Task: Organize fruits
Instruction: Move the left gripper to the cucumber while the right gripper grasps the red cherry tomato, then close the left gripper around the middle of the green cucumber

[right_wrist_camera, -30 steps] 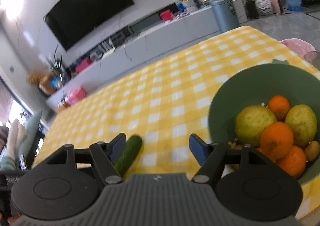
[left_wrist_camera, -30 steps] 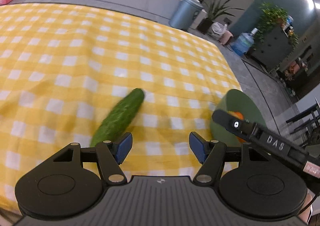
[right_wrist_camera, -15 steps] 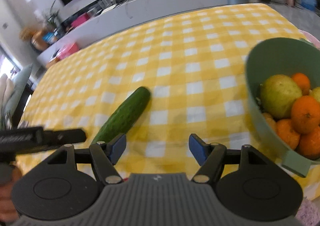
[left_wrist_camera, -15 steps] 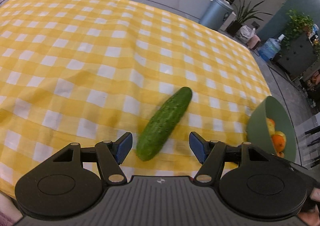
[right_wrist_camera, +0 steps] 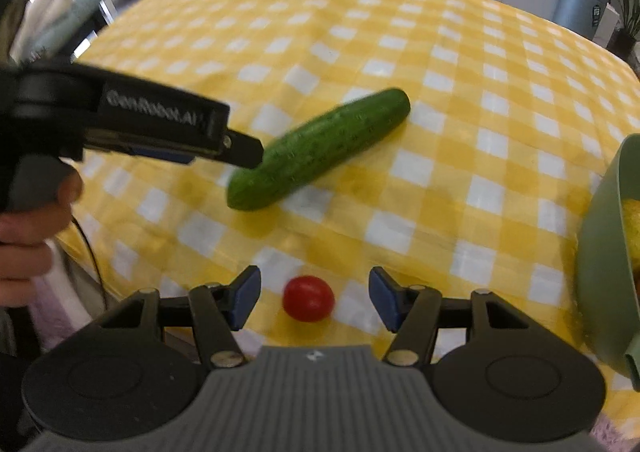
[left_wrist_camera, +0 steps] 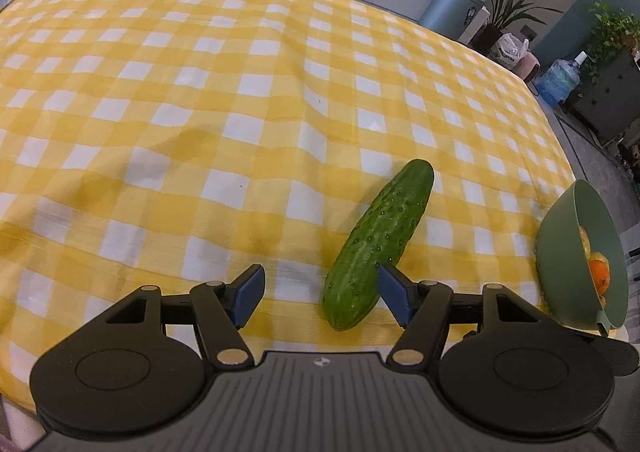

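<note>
Yellow-checked cloth [left_wrist_camera: 240,100], one cucumber [left_wrist_camera: 380,244], one tomato [right_wrist_camera: 308,298], one bowl [left_wrist_camera: 560,236] (fruit inside), both grippers [left_wrist_camera: 320,288] [right_wrist_camera: 314,294] released.

Woven yellow-and-white checked tablecloth [left_wrist_camera: 240,100], matt and lightly creased, cucumber [left_wrist_camera: 380,240] with glossy, pimpled green skin, small tomato [right_wrist_camera: 308,298] smooth and shiny, green bowl [left_wrist_camera: 576,252] in matt plastic (apparently), left gripper [left_wrist_camera: 320,294] matt black plastic, blue pads.

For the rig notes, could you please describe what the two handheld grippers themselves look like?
Both match: the left gripper and right gripper have black linkage arms with silver pivot pins, blue fingertip pads, round black discs and a ribbed grey body. Seen from the right wrist, the left gripper's side reads "GenRobot.AI" in white; a bare hand holds its grey grip, with a black cable below.
</note>
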`<action>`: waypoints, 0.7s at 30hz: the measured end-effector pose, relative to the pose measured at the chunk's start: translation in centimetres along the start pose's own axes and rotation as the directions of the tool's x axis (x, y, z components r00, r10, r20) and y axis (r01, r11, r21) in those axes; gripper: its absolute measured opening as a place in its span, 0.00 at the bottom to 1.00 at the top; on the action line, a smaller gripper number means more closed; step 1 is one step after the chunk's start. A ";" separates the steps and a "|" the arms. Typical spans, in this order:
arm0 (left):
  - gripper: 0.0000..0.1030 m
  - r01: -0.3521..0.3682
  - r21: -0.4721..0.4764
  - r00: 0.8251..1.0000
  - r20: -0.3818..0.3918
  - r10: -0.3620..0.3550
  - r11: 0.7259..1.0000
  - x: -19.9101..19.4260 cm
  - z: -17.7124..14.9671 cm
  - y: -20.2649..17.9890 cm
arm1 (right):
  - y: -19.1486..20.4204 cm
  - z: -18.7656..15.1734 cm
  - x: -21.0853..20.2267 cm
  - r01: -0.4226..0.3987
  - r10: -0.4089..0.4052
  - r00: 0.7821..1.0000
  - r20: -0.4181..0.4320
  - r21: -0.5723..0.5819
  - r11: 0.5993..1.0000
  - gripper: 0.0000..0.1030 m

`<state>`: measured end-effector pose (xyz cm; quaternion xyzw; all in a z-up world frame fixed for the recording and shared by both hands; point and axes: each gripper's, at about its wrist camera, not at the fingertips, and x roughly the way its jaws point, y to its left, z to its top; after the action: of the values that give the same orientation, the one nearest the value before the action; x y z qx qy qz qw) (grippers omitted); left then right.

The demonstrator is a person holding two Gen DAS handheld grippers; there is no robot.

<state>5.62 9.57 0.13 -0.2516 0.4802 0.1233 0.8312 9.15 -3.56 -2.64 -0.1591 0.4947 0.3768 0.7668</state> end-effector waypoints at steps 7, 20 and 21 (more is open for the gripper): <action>0.74 0.001 0.007 1.000 -0.010 -0.001 1.000 0.5 -0.2 -0.3 | 0.5 0.0 1.3 0.004 -0.005 0.999 -0.039 -0.024 1.000 0.30; 0.74 -0.002 -0.001 1.000 -0.014 0.002 1.000 0.8 -0.1 0.0 | -2.4 0.4 0.2 0.085 -0.094 0.994 0.055 0.152 0.985 0.27; 0.74 -0.003 -0.001 1.000 -0.014 0.003 1.000 0.8 -0.1 0.0 | -3.1 0.3 0.1 0.092 -0.106 0.993 0.061 0.201 0.975 0.27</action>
<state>5.92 9.49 -0.60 -0.2520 0.4863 0.1228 0.8276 11.69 -5.39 -2.97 -0.0928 0.4935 0.2925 0.8138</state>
